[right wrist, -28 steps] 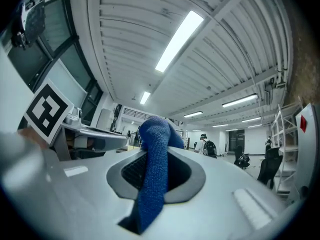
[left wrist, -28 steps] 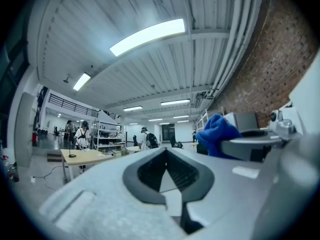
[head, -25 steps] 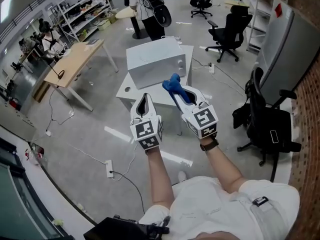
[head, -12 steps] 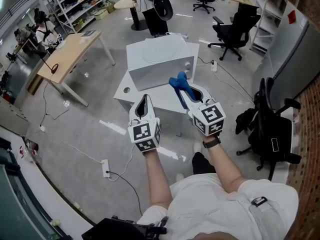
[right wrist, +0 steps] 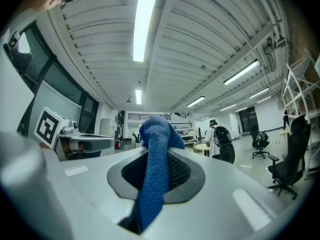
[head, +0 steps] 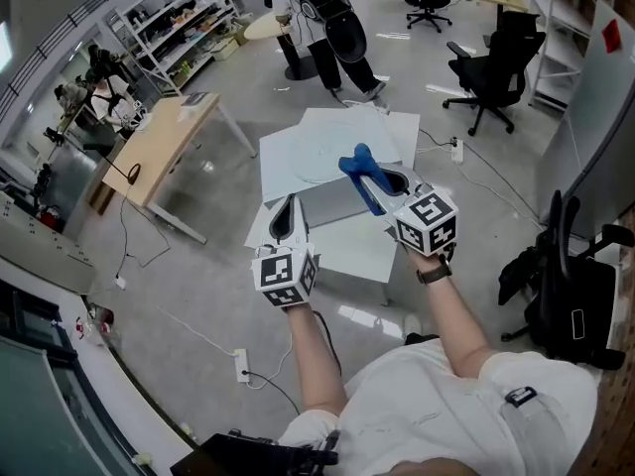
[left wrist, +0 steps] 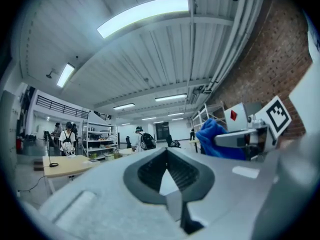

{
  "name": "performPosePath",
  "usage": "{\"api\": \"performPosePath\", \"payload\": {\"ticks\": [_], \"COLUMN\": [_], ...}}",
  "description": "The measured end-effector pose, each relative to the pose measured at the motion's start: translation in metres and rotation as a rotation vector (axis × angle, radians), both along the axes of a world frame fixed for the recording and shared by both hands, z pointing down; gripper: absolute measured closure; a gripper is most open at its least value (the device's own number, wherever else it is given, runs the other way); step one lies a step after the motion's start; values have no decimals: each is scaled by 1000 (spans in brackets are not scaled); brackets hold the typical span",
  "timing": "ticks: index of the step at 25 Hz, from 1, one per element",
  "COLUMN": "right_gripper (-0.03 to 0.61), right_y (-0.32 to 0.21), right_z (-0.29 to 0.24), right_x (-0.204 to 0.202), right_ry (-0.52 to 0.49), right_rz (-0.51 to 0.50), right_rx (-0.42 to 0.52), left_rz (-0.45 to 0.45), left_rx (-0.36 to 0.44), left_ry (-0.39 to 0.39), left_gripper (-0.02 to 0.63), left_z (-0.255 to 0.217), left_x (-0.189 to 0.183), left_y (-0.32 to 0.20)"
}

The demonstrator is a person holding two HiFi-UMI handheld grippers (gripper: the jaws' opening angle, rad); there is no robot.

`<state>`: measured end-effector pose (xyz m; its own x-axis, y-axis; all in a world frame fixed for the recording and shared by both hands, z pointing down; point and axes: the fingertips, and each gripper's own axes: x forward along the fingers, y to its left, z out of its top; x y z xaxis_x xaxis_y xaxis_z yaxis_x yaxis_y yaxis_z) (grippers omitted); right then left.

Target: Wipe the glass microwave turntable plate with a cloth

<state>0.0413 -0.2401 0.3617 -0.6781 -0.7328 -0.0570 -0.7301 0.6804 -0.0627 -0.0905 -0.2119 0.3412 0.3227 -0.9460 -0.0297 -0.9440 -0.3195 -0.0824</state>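
Your right gripper (head: 369, 181) is clenched on the blue cloth (head: 355, 159) — the cloth runs up between the jaws and bunches out past their tips. In the head view that bunched end sits over the right edge of the plate (head: 317, 152), a faint clear disc lying flat on the top of the microwave (head: 283, 172). No view shows whether cloth and plate touch.

Your left gripper (head: 288, 206) is closed on nothing, its jaw tips pressed together. It is held nearer to you than the right one, by the microwave's front-left corner and over the left side of the table (head: 347, 256).

The microwave stands on that white table, toward its far edge. Both grippers point away from you — side by side, apart from each other.
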Motion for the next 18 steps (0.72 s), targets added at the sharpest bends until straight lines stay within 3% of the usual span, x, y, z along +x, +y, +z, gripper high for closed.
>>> {"api": "performPosePath", "payload": {"ticks": [10,18], "right_gripper": [529,529], "right_y": [-84,-121], "right_z": [18,47], "right_x": [22,8], "right_ry": [26,38], "right_rz": [-129,-150], "right_rx": [-43,-103], "left_rz": [56,63], "left_rx": [-138,-170], "left_ry": [-17,-24], "left_gripper": [611,611], "left_z": [44,72], "left_x": [25,9], "left_y": [-84,-130]}}
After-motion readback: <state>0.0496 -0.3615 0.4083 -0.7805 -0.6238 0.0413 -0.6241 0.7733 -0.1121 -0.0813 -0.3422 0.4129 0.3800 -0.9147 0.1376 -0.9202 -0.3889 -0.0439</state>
